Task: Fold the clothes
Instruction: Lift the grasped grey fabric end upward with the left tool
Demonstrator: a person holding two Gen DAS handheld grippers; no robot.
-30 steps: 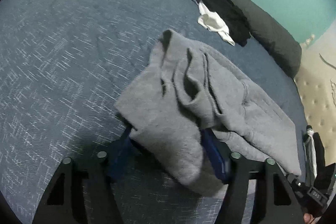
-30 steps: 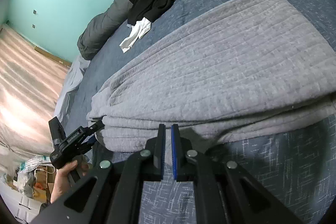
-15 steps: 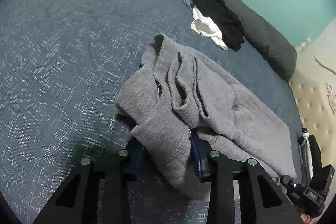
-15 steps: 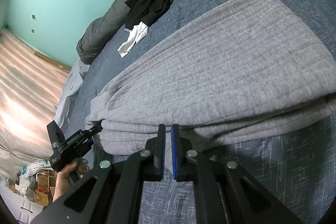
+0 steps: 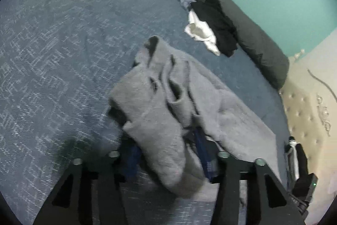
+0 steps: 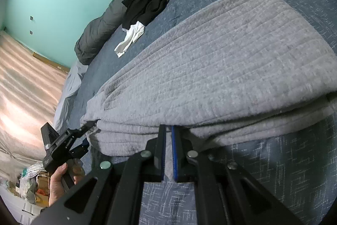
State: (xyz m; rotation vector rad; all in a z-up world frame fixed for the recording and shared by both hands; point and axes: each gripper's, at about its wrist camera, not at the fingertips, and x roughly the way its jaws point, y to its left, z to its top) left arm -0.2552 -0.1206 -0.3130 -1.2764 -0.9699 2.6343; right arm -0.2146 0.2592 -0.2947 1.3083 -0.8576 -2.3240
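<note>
A grey ribbed garment (image 5: pixel 168 98) lies on the blue bed cover (image 5: pixel 52 56), bunched into folds at its near corner. My left gripper (image 5: pixel 166 151) straddles that hanging corner. Its jaws are opening, and a dark gap shows between the cloth and the right pad. In the right wrist view the same garment (image 6: pixel 210 66) lies folded in flat layers. My right gripper (image 6: pixel 167 130) is shut, its tips against the garment's near edge; whether a layer is pinched I cannot tell. A hand (image 6: pixel 56 178) holds the left gripper (image 6: pixel 69 140) at the garment's left corner.
Black clothes (image 5: pixel 219 22) and a white piece (image 5: pixel 200 33) lie further back beside a rolled dark grey duvet (image 5: pixel 263 45). A beige tufted headboard (image 5: pixel 305 109) stands to the right. Boxes and bags (image 6: pixel 27 182) clutter the floor beyond the bed's edge.
The left jaws closed in on the hanging grey corner half a second ago and have widened again. The bunched cloth shifted slightly. The right gripper kept still.
</note>
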